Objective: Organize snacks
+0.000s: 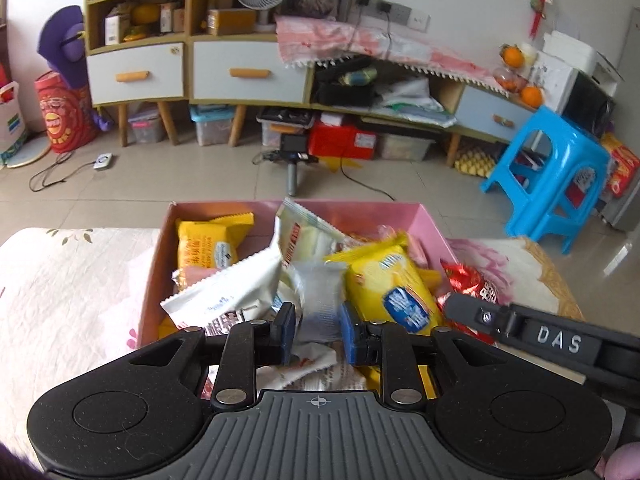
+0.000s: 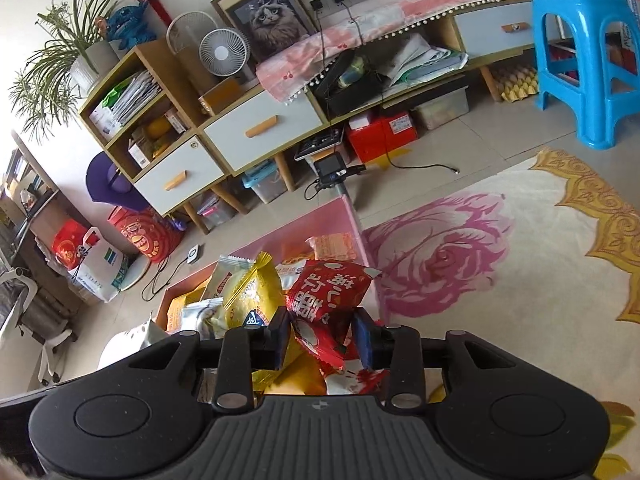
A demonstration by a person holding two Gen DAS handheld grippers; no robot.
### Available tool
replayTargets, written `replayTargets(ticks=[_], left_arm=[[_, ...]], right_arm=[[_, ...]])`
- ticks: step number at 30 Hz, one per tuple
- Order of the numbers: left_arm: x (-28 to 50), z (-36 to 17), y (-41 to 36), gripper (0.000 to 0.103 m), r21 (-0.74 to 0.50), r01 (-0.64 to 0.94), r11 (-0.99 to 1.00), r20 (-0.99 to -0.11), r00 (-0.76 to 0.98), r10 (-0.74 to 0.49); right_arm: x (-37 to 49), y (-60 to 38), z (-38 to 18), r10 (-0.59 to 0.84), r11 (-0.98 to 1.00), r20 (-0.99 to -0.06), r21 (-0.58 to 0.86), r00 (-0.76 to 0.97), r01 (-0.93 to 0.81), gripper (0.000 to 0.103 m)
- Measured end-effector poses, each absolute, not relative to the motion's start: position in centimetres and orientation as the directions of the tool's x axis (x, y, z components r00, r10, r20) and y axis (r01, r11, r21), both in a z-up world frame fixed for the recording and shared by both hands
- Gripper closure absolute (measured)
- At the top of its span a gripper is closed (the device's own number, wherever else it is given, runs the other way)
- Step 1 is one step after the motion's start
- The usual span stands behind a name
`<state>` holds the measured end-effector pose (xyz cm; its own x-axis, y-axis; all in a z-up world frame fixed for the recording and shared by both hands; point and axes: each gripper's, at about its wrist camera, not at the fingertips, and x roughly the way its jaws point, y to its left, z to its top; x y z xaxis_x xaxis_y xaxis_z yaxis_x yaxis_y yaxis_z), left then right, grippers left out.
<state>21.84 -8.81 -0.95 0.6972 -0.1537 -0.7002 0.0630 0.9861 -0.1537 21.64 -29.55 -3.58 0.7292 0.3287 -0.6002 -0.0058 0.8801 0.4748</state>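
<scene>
A pink box (image 1: 362, 209) on the table holds several snack packets. In the left wrist view my left gripper (image 1: 318, 330) is over the box, its blue pads set either side of a small clear grey packet (image 1: 320, 292), with a gap showing. A white packet (image 1: 224, 300) lies left of it, a yellow packet with a blue label (image 1: 390, 288) right. The other gripper's black arm (image 1: 532, 330) crosses at right over a red packet (image 1: 474, 286). In the right wrist view my right gripper (image 2: 322, 338) is open around the red packet (image 2: 330, 290) at the box's right wall (image 2: 354, 220).
The table carries a cream cloth with a pink rose print (image 2: 436, 256) right of the box. Beyond the table edge are a tiled floor, a camera on a stand (image 1: 294, 148), a blue plastic stool (image 1: 556, 172) and low cabinets with drawers (image 1: 248, 74).
</scene>
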Motion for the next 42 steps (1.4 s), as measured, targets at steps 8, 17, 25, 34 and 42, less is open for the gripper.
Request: replayTargets(ticks=[8, 17, 25, 34, 42], left_arm=[[20.5, 0.0, -8.4, 0.054, -0.167, 0.106, 0.98, -0.678, 0.71, -0.193], [16.3, 1.9, -6.7, 0.024, -0.177, 0.107, 0.978, -0.658, 0.726, -0.198], [11.4, 2.6, -4.2, 0.006, -0.162, 0.077, 0.984, -0.67, 0.723, -0.168], [6.0, 1.3, -3.0, 0.004, -0.093, 0.073, 0.993, -0.72, 0.684, -0.117], [3.4, 0.0, -2.2, 0.004, -0.131, 0.01, 0.991, -0.768, 0.631, -0.108]], right_arm=[[20.9, -29.8, -2.2, 0.305, 0.897, -0.589, 0.443, 0.749, -0.018, 0.046], [17.4, -31.3, 0.0, 0.291, 0.872, -0.558, 0.489, 0.777, 0.024, 0.028], [13.8, -30.7, 0.6, 0.237, 0.905, -0.597, 0.423, 0.766, 0.049, 0.023], [9.1, -27.7, 0.5, 0.176, 0.963, -0.677, 0.27, 0.715, 0.018, 0.013], [6.0, -25.6, -0.9, 0.161, 0.983, -0.722, 0.181, 0.673, -0.041, 0.011]])
